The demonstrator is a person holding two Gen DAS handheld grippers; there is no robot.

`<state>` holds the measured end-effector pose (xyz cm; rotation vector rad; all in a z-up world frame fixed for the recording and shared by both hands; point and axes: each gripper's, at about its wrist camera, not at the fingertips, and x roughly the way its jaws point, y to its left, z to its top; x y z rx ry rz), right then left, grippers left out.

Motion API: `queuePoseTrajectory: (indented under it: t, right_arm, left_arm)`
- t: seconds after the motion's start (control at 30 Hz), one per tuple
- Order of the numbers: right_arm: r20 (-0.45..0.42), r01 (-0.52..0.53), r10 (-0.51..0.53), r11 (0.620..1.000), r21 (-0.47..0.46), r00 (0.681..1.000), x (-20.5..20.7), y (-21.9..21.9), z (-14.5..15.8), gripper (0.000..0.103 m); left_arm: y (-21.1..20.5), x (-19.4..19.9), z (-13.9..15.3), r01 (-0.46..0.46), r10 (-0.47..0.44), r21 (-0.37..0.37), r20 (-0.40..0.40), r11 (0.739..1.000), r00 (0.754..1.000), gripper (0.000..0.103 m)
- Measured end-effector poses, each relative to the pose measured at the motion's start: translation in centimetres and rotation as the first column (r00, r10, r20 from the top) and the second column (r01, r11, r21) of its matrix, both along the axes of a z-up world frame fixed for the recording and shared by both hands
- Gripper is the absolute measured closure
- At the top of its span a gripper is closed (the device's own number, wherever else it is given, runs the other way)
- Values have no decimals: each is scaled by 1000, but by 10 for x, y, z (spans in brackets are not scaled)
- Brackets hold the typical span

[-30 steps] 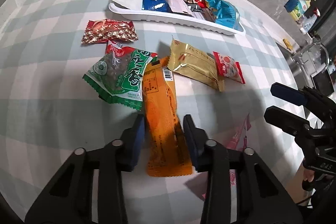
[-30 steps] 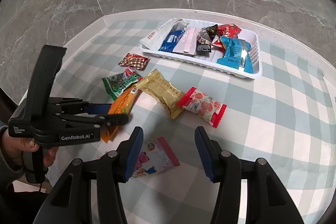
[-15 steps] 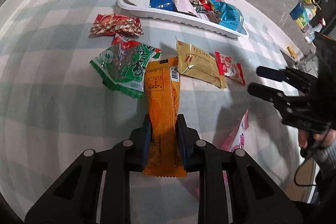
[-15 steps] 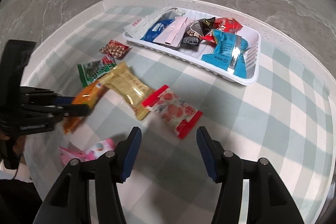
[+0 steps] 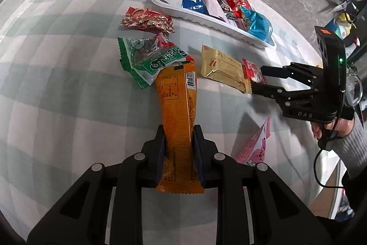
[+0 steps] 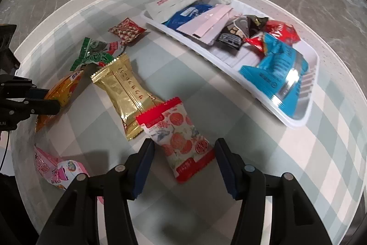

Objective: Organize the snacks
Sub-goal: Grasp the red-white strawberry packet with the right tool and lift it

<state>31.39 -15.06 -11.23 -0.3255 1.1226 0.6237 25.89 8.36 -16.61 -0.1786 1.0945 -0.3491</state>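
- Left gripper point(image 5: 178, 154): fingers closed against both long edges of the orange packet point(image 5: 177, 107), gripping it near its near end. The packet's far end lies just beside, possibly under, the green packet point(image 5: 149, 59) on the checked tablecloth point(image 5: 57, 75).
- Right gripper point(image 6: 182, 168): fingers spread wide, holding nothing, straddling the near end of the red-and-white packet point(image 6: 177, 137), which lies flat on the cloth and overlaps the gold packet point(image 6: 127, 86).
- Handling, orange packet: judged light, long and floppy. An end grip will let it droop; carry it low to the white tray point(image 5: 206, 22).
- Handling, red-and-white packet: judged light, pillow-shaped, with slick film. Close across the puffed middle, not the crimped seal.
- Risk: lifting either packet may drag its neighbour along.
- Tray status: already holds several packets; free space shows only at its right end.
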Motion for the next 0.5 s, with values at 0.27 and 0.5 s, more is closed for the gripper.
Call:
queuePoseTrajectory:
  t: [0.27, 0.5]
  right_arm:
    - [-88, 64, -52, 988, 142, 995, 3, -17, 13, 89]
    - [-112, 95, -77, 981, 169, 991, -12, -22, 13, 95]
  left_arm:
    - [6, -9, 5, -4, 4, -27, 3, 1000, 1000, 82]
    - [9, -13, 10, 5, -4, -39, 6, 999, 1000, 82]
